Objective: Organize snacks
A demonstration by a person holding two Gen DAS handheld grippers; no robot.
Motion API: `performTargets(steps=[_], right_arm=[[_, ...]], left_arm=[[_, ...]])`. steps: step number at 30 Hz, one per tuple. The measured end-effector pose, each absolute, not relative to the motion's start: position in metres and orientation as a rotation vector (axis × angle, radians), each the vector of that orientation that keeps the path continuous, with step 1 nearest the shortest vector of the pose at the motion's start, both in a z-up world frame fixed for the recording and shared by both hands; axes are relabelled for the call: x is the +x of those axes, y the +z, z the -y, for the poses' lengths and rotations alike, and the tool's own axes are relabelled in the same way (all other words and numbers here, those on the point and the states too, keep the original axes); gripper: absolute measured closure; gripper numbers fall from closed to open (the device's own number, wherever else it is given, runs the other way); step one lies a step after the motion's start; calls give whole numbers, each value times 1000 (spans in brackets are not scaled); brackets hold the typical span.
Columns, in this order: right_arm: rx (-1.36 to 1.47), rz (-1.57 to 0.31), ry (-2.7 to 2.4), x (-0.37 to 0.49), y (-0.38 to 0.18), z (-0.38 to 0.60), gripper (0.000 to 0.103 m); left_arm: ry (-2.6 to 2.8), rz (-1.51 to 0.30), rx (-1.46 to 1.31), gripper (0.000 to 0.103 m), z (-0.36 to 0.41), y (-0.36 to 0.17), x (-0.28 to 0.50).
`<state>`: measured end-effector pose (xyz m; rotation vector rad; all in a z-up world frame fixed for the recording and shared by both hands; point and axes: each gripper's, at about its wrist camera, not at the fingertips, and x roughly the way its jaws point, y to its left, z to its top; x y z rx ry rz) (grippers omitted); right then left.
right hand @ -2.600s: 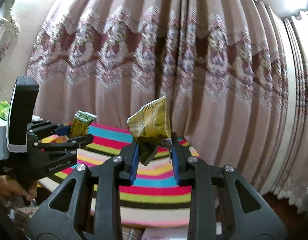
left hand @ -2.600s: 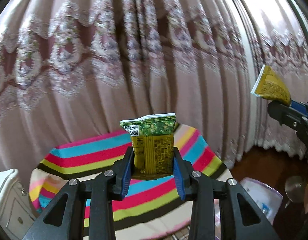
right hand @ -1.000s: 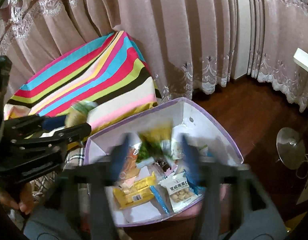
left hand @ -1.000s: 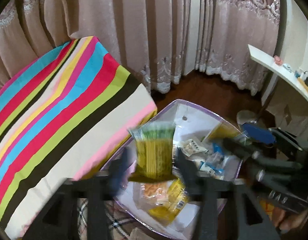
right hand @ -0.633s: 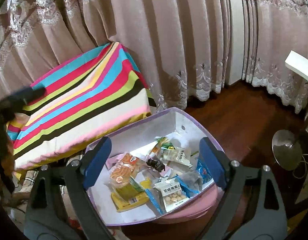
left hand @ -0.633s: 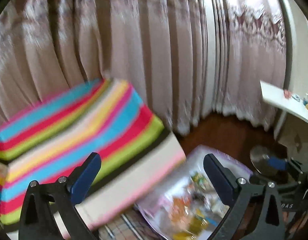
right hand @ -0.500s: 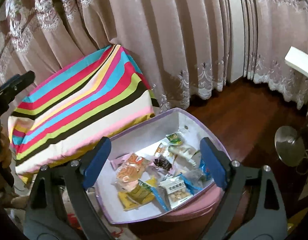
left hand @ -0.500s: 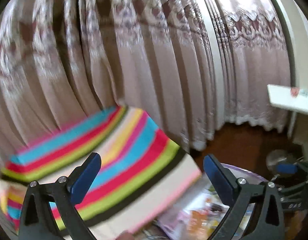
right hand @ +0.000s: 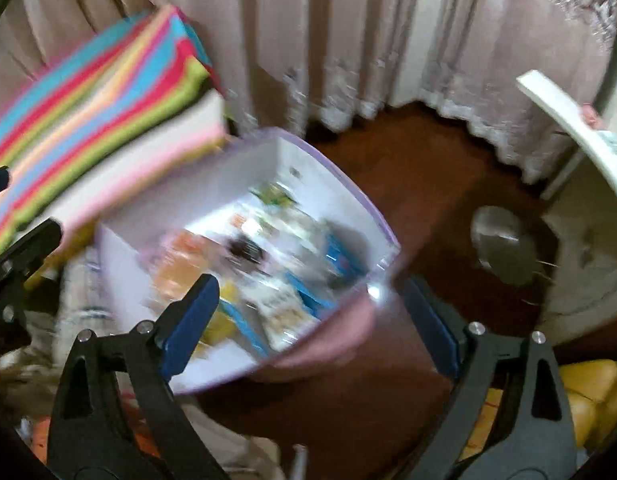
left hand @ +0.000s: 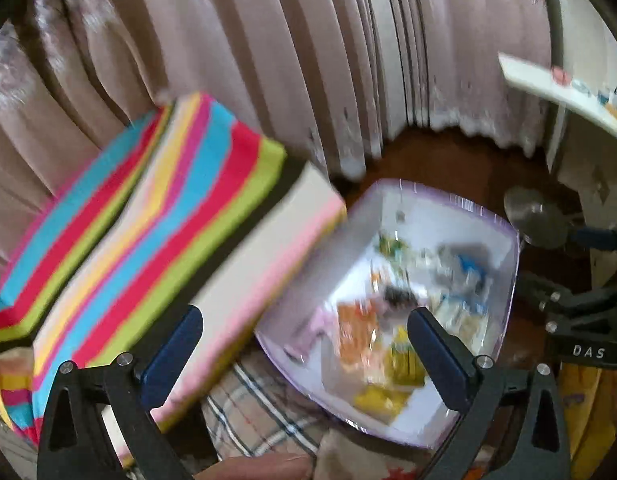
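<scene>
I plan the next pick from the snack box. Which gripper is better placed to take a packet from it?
Probably the right gripper: open, empty, its view centred over the snack box. The left gripper, also open and empty, sits nearer the striped cushion, the box off-centre.

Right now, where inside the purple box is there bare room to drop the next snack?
Bare white floor shows along the near-left wall of the purple box, beside the striped cushion, and at the near corner. The snack packets crowd the middle and right side. Blur hides finer gaps.
</scene>
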<state>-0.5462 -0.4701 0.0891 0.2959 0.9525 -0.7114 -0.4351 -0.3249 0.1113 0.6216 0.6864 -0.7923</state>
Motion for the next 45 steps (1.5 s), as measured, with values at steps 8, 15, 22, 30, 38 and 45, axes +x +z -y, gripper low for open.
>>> performTargets(steps=[8,15,22,30,38,45], right_arm=[[360,-1043,-694,-538,62,474,9],[392,-1046,-680,-538,58,467,9],[406,-1053,-658,-531,52,462,9],[428,-1065,-655,-532,48,460,9],[433,-1075,-649,-531,45,461,9],[446,-1082,-643,-530,43,461,9]], left_arm=[[-761,-824,704,0,330,75,-433],[-774,-844,693,0,327,76,-431],[-770,-862,681,0,326,72,-429],[-765,-877,680,0,328,71,-427],[-761,-889,678,0,328,69,-426],[-759,-895,675,0,328,68,-426]])
